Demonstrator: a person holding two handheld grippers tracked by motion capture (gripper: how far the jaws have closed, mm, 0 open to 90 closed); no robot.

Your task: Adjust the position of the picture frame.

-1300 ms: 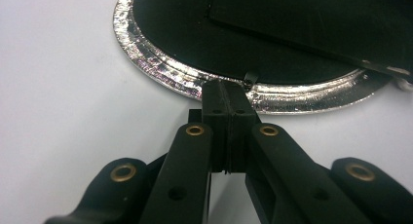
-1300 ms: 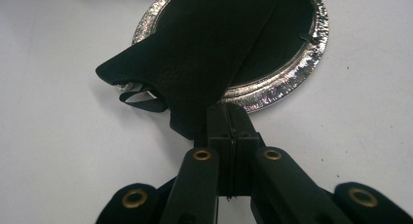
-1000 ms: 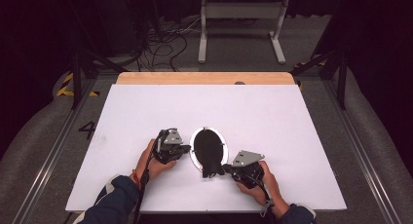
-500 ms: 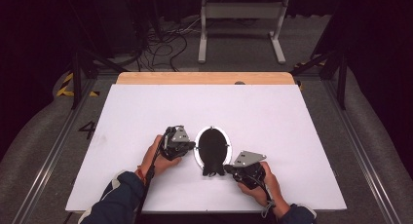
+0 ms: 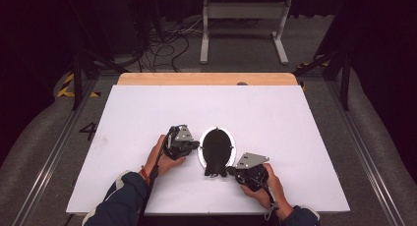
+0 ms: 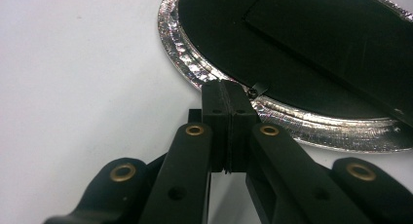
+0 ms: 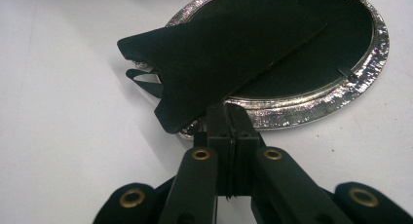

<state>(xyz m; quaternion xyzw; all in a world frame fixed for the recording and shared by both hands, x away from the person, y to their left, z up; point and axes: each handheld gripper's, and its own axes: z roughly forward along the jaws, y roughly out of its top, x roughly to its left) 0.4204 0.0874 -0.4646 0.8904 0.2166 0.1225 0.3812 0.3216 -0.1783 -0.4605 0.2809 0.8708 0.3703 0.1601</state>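
While both grippers, left [image 6: 228,95] and right [image 7: 229,118], are clenched empty against the frame [image 5: 200,152], pushing on its tab [image 6: 258,89] may slide it or bend the stand [image 7: 219,53].

Light: we see the white table [image 5: 275,118] bright, the room behind dark.
Glare: the silver rim [image 6: 292,118] sparkles.
Blur: close black jaws look soft.

The frame [image 6: 292,121] has a shiny, rough metal rim that looks like hammered silver. Its back [image 7: 311,53] is matt black, like velvet or card, and so is the stand [image 7: 214,53]. The fingers [image 6: 229,112] are matt black plastic with brass rivets. The desk [image 5: 275,113] is smooth, matt white; its far edge [image 5: 206,79] is wood.
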